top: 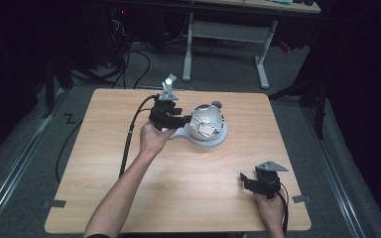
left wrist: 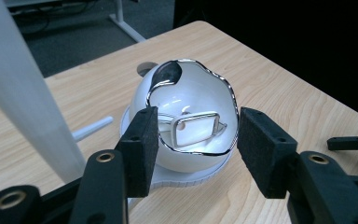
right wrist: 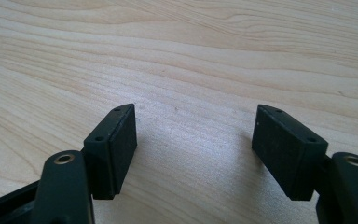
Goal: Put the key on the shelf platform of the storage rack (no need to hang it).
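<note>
Between spread left claw (left wrist: 193,149) jaws: white bowl (left wrist: 189,121), mouth facing claw.

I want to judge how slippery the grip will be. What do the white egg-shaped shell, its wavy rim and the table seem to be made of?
White shell: glossy, smooth, likely plastic or ceramic; it shows soft reflections. Wavy rim: bright mirror-like edge, probably chrome-plated trim. Table: light wood-grain top, matte, possibly laminate. The left tool is open around the shell.

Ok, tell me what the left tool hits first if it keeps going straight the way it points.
Most likely the white egg-shaped shell on its white base. The left tool stands open, its jaws to either side of the shell's chrome-rimmed opening; depth is unclear, so contact may be close.
</note>
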The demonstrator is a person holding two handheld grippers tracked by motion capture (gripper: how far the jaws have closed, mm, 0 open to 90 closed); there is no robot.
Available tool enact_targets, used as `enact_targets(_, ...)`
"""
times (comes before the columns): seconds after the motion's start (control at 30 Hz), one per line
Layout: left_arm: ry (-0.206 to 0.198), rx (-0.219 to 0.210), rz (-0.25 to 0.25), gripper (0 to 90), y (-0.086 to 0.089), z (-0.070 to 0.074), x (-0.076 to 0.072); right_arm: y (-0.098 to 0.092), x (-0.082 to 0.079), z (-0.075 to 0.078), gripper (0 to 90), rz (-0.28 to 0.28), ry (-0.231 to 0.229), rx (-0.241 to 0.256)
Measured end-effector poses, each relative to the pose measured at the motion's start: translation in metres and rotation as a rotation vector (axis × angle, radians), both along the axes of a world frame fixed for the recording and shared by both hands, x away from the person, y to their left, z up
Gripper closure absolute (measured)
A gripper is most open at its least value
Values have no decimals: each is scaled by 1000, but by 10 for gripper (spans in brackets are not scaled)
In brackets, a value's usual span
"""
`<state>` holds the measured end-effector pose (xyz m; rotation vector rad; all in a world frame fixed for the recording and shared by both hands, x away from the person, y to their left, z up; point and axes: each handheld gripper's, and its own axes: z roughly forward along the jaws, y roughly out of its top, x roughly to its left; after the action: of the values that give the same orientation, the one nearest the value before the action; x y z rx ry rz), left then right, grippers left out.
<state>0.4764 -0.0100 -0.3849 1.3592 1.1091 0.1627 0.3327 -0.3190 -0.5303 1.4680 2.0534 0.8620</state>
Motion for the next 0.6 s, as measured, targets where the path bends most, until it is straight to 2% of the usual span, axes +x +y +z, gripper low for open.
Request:
enact_targets(0.17, -3, 26, -6, 492, 7, 2, -4, 0, 0, 0, 312, 0, 0, 0)
enact_targets(0.3, -16, 15, -10, 481, 11, 0, -7, 0, 0, 0, 312, 0, 0, 0)
enact_targets(0.47, -12, 23, -8, 455, 16, -5, -12, 0, 0, 0, 314, -2, 0, 0)
enact_targets(0.6, -19, 27, -6, 441, 23, -2, -15, 0, 0, 0, 314, -2, 0, 0)
